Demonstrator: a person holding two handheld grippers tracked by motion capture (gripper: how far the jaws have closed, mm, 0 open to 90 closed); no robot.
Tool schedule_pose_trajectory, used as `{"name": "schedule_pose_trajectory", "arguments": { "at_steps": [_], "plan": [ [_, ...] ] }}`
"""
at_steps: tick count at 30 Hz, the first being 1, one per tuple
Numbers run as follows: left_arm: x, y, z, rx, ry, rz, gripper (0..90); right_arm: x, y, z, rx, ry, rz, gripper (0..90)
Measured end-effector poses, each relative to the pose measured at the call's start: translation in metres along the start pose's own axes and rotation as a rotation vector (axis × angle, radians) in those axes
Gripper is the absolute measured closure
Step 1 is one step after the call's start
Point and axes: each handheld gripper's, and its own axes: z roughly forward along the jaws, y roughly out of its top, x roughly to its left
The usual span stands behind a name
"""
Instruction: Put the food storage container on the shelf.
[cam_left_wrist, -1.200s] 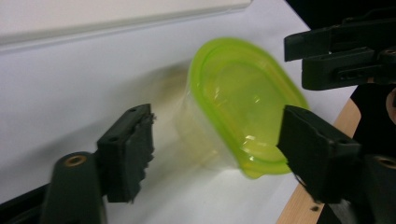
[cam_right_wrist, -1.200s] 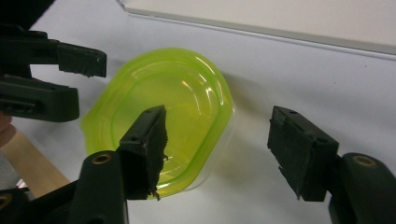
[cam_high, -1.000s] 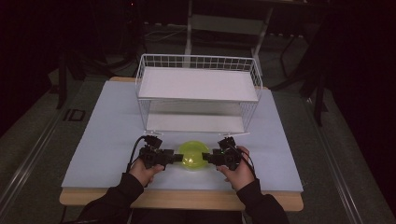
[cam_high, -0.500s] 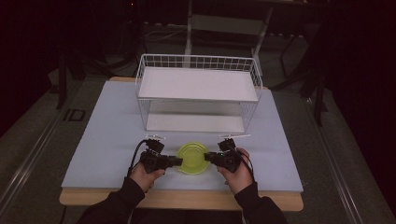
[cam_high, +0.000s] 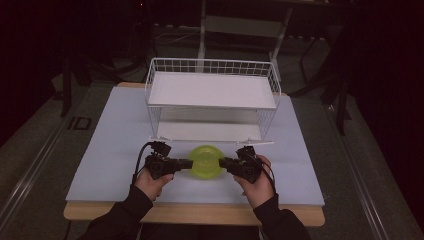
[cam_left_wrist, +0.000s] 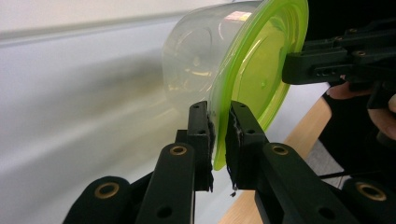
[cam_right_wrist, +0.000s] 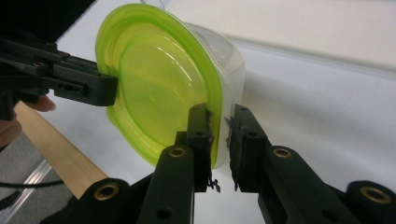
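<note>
- The left gripper (cam_high: 189, 163) has its jaws drawn narrow and clamped on the left edge of the green lid (cam_high: 205, 161); its own view shows the rim of that lid (cam_left_wrist: 254, 79) pinched between both pads.
- Its jaws have just been closing, with the lid's rim between them.
- The right gripper (cam_high: 223, 162) has its jaws just as narrow, gripping the opposite edge of the lid (cam_right_wrist: 154, 93), one pad on the green face and the other behind the rim.
- The lid sits on a clear tub (cam_left_wrist: 198, 56), which hangs between the two grippers near the front of the white table (cam_high: 110, 145), in front of the wire rack (cam_high: 212, 97).
- The tub seems to be clear of the table, though the high view is too dim to be sure.
- Each gripper view shows the other gripper's jaw on the far rim.
</note>
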Motion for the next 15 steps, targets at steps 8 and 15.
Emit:
{"name": "schedule_pose_trajectory", "arguments": {
  "at_steps": [8, 15],
  "plan": [
    [-0.014, 0.025, -0.02, -0.049, -0.015, 0.026, 81.8, 0.011, 0.023, -0.027, -0.068, 0.002, -0.032, 79.8],
    [-0.024, 0.053, -0.035, -0.099, -0.008, 0.046, 81.5, 0.016, 0.05, -0.047, -0.122, 0.005, -0.038, 80.0]
  ]
}}
